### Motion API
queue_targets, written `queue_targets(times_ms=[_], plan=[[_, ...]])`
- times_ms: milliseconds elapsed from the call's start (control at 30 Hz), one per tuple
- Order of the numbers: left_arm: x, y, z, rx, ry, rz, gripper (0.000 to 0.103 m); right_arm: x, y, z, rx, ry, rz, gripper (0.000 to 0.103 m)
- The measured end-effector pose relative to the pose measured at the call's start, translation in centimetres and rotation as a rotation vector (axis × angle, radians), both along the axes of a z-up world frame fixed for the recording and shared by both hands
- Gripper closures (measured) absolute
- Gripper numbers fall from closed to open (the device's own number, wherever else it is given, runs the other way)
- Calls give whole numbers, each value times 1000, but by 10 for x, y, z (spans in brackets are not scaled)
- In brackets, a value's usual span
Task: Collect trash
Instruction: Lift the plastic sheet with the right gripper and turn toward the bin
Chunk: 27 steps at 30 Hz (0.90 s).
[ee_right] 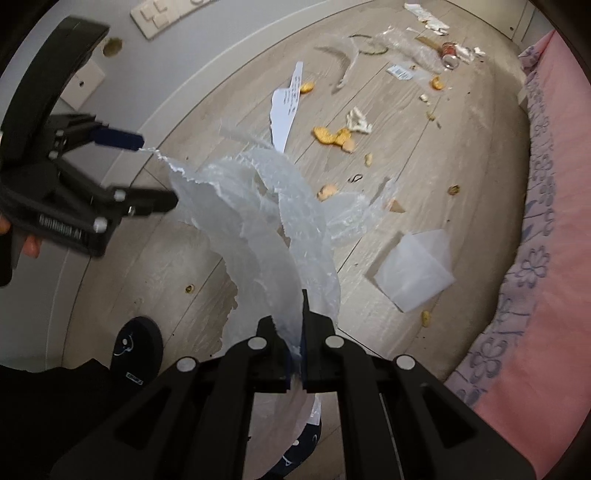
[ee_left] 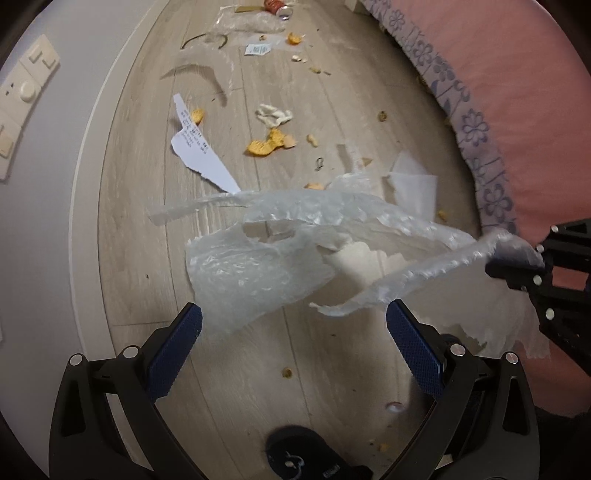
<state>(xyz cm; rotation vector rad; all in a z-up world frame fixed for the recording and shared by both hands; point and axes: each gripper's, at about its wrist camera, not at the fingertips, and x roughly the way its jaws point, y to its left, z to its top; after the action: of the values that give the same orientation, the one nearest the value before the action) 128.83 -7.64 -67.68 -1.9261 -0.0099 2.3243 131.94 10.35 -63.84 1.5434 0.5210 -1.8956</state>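
A crumpled clear plastic bag point(ee_left: 280, 251) hangs above the wooden floor. My right gripper point(ee_right: 301, 321) is shut on one end of it; in the left wrist view it comes in from the right edge point(ee_left: 513, 258) with the bag pinched. My left gripper point(ee_left: 293, 306) is open, with its blue pads point(ee_left: 177, 350) wide apart and the bag's lower edge hanging between and just ahead of them. In the right wrist view the left gripper point(ee_right: 159, 170) stands open at the bag's far torn edge. That edge reaches one fingertip and is not pinched.
Litter covers the floor: a torn printed paper point(ee_left: 199, 155), orange peels point(ee_left: 266, 144), a crumpled tissue point(ee_left: 273, 114), a white folded sheet point(ee_right: 413, 273), more clear plastic and a can point(ee_left: 277, 9) far off. A pink bed point(ee_left: 517, 110) runs along the right, a white wall point(ee_left: 37, 184) along the left. A dark slipper point(ee_right: 136, 350) is below.
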Motion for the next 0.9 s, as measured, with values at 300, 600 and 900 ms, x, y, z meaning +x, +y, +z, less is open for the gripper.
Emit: queue_targets(times_ms=[300,600,900], plan=[[21,24,79,30,18,16,6,10,17,69,0,40,-33,98],[28,40,214,33,69,7,6,24,38,189,3,52,-133,98],[35,67,361,15,147,-29,6,47,55,315,-17,107,-169,98]])
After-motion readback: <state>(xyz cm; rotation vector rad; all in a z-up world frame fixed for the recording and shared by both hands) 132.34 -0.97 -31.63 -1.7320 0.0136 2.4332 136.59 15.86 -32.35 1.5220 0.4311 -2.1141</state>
